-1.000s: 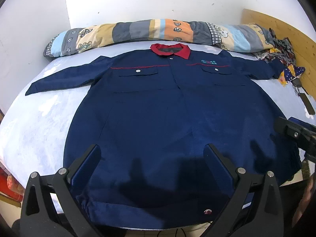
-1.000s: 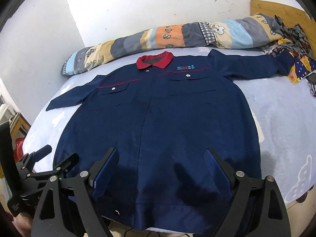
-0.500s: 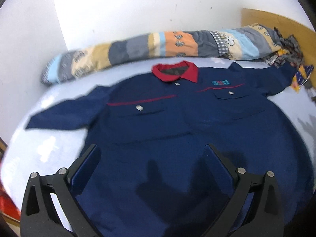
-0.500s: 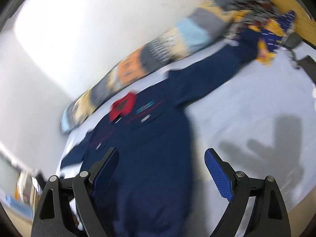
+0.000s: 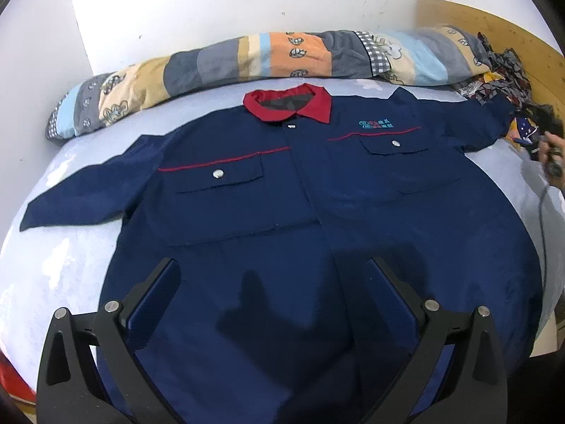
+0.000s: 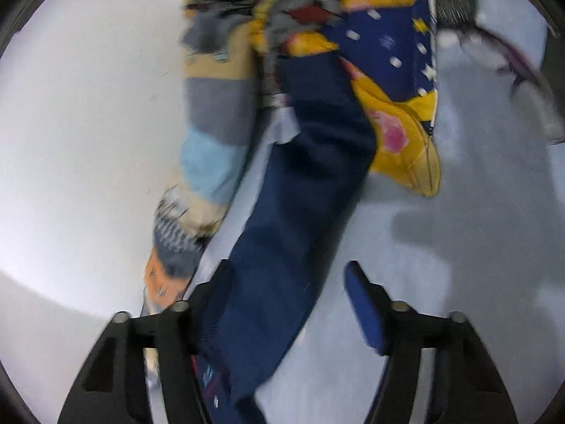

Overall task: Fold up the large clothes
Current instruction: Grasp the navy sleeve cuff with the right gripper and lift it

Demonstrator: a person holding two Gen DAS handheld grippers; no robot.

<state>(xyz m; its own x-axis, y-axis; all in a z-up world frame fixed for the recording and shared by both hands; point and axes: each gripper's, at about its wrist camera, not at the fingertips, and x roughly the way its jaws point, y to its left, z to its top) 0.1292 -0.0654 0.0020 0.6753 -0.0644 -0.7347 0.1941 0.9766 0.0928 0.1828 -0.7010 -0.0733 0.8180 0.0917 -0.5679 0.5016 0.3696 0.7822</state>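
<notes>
Right claw (image 6: pixel 287 282) moved over jacket (image 5: pixel 317 229) sleeve (image 6: pixel 300 212) (blurred) | both claws agape

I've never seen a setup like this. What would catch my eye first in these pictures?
A big navy work jacket with a bright red collar lies spread flat across the pale blue bed, sleeves out. Behind it, along the white wall, runs a long patchwork quilt roll. The left claw hovers open above the jacket's hem; the right claw hangs open above one sleeve.
</notes>
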